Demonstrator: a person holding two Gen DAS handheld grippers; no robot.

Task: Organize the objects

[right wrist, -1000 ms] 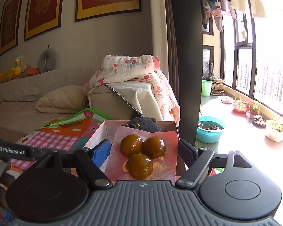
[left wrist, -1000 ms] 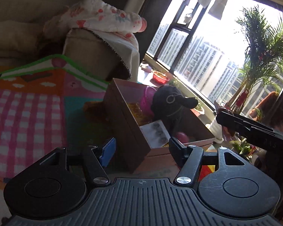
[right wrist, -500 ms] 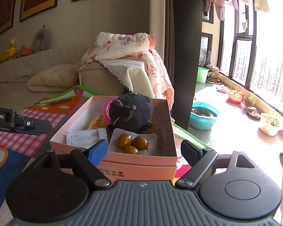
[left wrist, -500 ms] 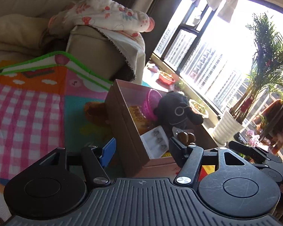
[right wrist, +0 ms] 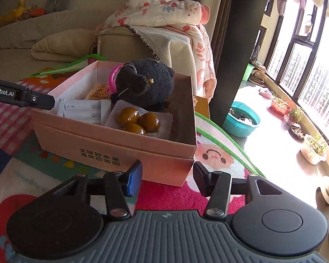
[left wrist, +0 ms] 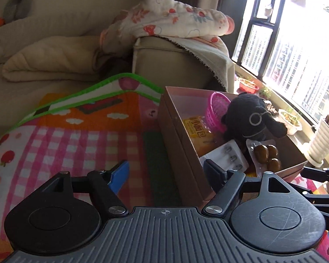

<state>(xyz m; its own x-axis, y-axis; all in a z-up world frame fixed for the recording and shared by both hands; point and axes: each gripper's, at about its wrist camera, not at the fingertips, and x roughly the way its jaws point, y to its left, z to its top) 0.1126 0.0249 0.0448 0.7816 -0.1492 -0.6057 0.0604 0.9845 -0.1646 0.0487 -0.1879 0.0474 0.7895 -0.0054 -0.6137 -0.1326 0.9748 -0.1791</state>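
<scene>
From my left wrist view, my left hand-held gripper [left wrist: 165, 173] has its jaws wide and opening, with nothing between them; its blue pad hangs over the mat [left wrist: 76, 144] and the dark pad sits in front of the near corner of the box [left wrist: 179, 144]. The box lies on the mat, just beside the sofa arm [left wrist: 175, 65], which carries a floral blanket [left wrist: 171, 17]. Inside the box I see a black plush [left wrist: 250, 118] against the far side, a pink basket [left wrist: 216, 111] touching it, an orange packet [left wrist: 197, 131] lying flat, a white card [left wrist: 228, 155] near the front, and a pack of brown balls [left wrist: 266, 153] leaning beside the plush. At the right edge part of my other hand-held gripper pokes in near the box's corner. From my right wrist view, my right hand-held gripper [right wrist: 166, 177] has its jaws closing on empty air; they sit low before the box [right wrist: 111, 144], whose front bears green print. The plush [right wrist: 144, 83] fills the back, the basket [right wrist: 113, 76] peeps out on its left, the packet [right wrist: 97, 92] lies beyond the card [right wrist: 83, 109], and the ball pack [right wrist: 138, 119] rests at the front beside the card. The tip of my left hand-held gripper [right wrist: 22, 94] reaches over the box's left rim. A teal basin [right wrist: 241, 120] stands on the floor by the window.
</scene>
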